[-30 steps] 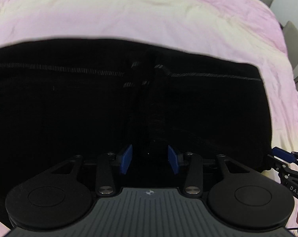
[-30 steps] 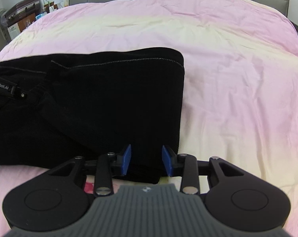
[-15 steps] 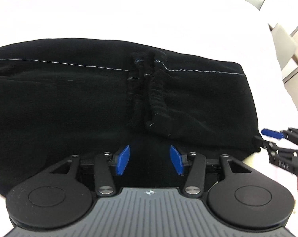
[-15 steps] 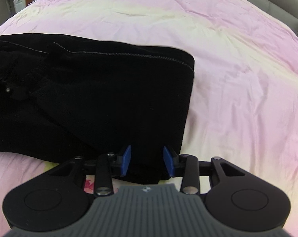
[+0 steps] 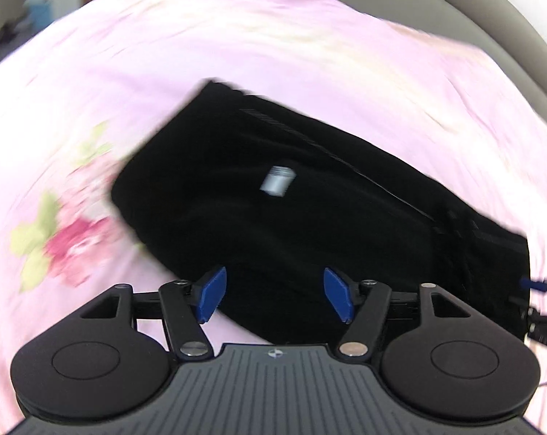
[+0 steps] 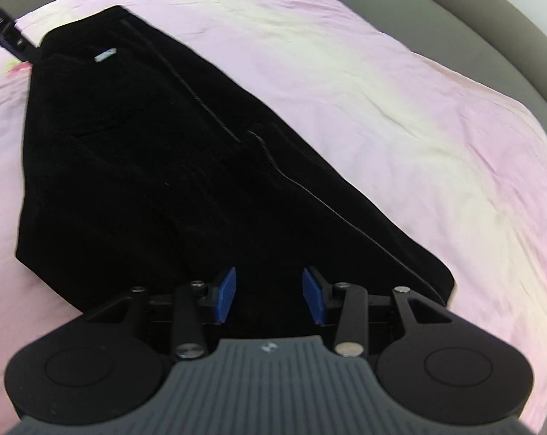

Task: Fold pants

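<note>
Black pants [image 5: 309, 217] are seen folded on the bed [image 5: 237, 54], 12 o'clock of both grippers; left gripper [image 5: 275, 295] fingers opening wide, right gripper [image 6: 270, 295] fingers opening narrower, nothing pinched; edges are best squared before release.

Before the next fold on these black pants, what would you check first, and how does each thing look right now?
1. Left gripper free of cloth: ok, jaws opening, nothing pinched.
2. Right gripper free of cloth: ok, jaws opening, pads apart.
3. Black pants lying flat on the pink bedsheet: ok.
4. Folded layers lined up: cannot tell, the fabric is too dark.
5. White tag tucked away: not ok, showing on top.
6. Left wrist view sharp: not ok, blurred.
</note>
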